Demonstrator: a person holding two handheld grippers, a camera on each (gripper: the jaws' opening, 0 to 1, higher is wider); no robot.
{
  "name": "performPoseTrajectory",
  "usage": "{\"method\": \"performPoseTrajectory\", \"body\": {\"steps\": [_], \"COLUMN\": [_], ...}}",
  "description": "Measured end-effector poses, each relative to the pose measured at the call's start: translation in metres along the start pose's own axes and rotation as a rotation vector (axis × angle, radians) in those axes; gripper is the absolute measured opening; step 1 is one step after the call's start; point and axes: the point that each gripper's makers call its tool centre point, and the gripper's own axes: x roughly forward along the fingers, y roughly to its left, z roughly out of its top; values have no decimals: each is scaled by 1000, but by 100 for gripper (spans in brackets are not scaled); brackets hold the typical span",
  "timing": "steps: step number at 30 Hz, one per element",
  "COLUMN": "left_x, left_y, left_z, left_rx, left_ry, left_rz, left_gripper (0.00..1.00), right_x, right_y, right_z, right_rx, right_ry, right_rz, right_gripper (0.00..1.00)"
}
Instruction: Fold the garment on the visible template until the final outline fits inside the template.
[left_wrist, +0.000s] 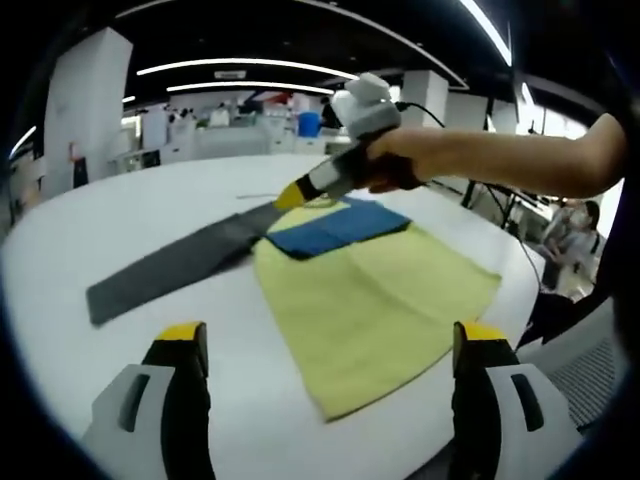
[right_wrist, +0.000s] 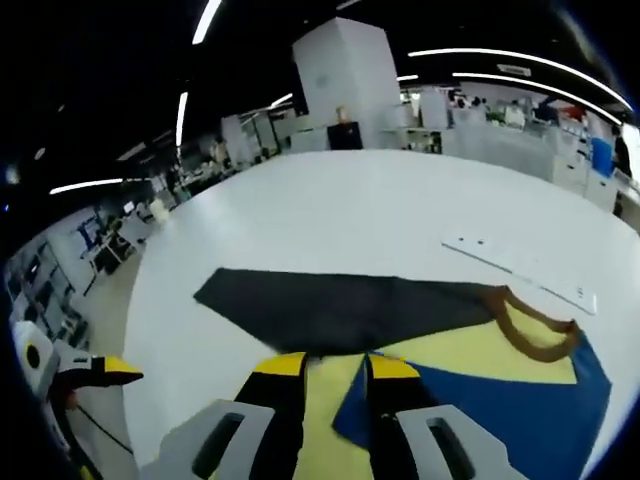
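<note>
A: In the left gripper view your left claw (left_wrist: 325, 365) stands wide and empty over the white counter (left_wrist: 150, 200). The yellow garment (left_wrist: 375, 300) lies flat ahead, a blue cloth (left_wrist: 335, 228) on its far end, a grey strip (left_wrist: 180, 265) beside it. Your right claw (left_wrist: 292, 195) noses in there.

B: And the right gripper view?

A: Your right claw (right_wrist: 333, 368) sits narrow at the blue edge (right_wrist: 500, 400); whether it pinches cloth, I cannot tell. The fabric looks light and limp, so take it at a corner.

Brightly lit from ceiling strip lights (left_wrist: 240, 68), glaring softly off the white table (right_wrist: 350, 215). Faint shadows only. Strong fisheye bending at edges; far background soft, slightly blurred.
</note>
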Motion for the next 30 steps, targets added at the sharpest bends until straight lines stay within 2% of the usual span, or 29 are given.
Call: {"method": "performPoseTrajectory", "body": {"steps": [9, 13, 20, 30], "left_x": [3, 3, 3, 4], "left_y": [2, 1, 2, 1], "left_z": [4, 5, 5, 8], "left_rx": [9, 13, 18, 27], "left_ry": [-3, -4, 0, -1], "left_rz": [-1, -1, 1, -4], "left_gripper": [99, 99, 99, 99], "right_x": [-9, -16, -35, -68], "right_y": [-5, -12, -25, -62], "right_z": [-8, -15, -29, -46], "right_rx": [-22, -14, -11, 25], "right_ry": [25, 33, 42, 26], "right_rz": [21, 13, 10, -41], "right_gripper": [60, 72, 81, 80]}}
